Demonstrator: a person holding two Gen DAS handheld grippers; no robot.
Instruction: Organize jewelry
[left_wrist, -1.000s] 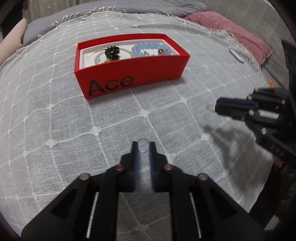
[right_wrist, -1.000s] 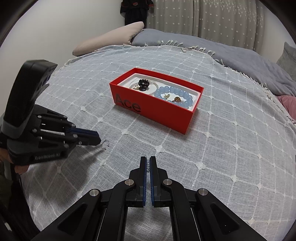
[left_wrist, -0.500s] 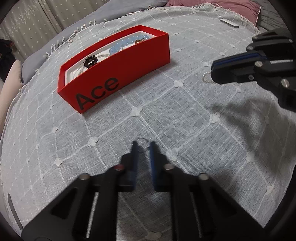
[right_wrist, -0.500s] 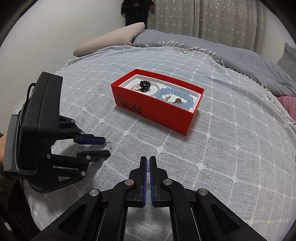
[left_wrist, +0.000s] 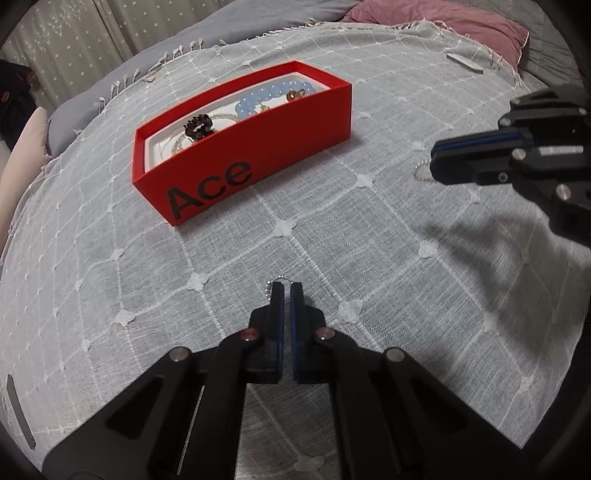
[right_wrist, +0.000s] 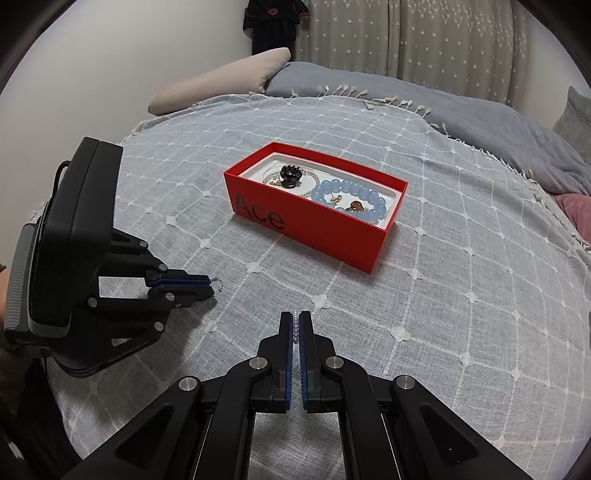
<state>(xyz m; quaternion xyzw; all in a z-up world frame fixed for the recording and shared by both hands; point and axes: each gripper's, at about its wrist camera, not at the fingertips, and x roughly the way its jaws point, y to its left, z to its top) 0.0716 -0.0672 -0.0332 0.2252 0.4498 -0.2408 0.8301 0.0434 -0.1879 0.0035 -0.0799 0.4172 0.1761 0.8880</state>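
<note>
Both grippers closed, each on 1 end of a thin bead chain. Left gripper (left_wrist: 286, 286) pinching a small loop of chain (left_wrist: 275, 283) that peeks past its tips just above the bedspread (left_wrist: 369, 240); right gripper (right_wrist: 296, 315) clamped on pale beads (right_wrist: 295, 326) visible in the slit between its pads. Probably held at 2 ends to keep the strand from tangling on the lift. Red box (right_wrist: 314, 225) lying well beyond both, open-topped, already loaded with blue bead bracelet (right_wrist: 354, 195), dark flower-shaped piece (right_wrist: 290, 175) and other small items: likely destination.

Against 1 second ago: left jaws narrowed from a clear gap around the loop to a pinch on it, tool rolled, box tilted in its view. Right gripper unchanged, same spot, same clamp.
</note>
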